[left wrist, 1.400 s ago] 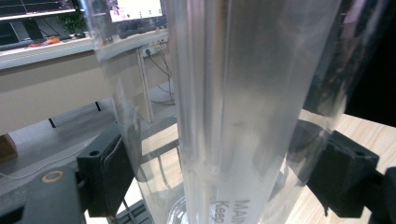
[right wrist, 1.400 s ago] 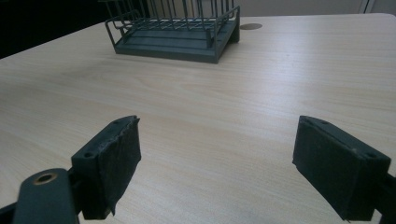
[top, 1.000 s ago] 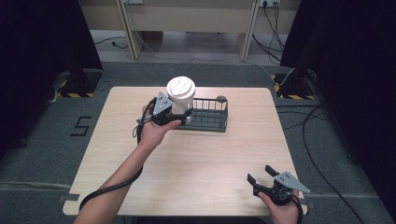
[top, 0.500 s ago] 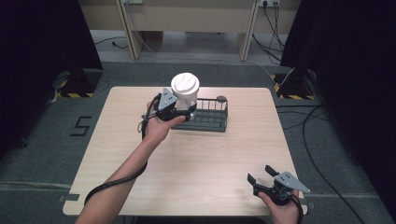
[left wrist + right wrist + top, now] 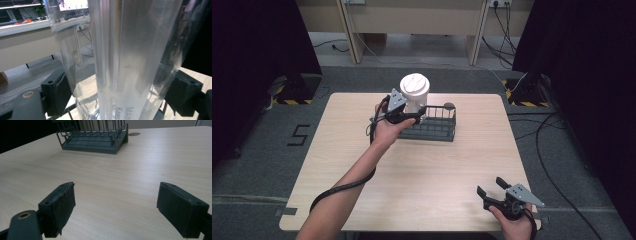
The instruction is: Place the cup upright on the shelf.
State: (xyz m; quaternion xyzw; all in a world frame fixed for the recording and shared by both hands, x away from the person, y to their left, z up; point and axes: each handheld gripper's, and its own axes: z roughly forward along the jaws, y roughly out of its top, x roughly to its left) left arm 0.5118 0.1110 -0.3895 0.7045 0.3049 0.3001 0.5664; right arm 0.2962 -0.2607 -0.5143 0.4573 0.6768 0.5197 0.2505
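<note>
Carrying container (image 5: 414, 92) perhaps farther rackward

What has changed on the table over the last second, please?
The left gripper, shut on the clear container with a white lid, has carried it a little to the right, over the left end of the dark wire rack. The rack has not moved, and the right gripper stays open, resting at the table's near right corner.
</note>
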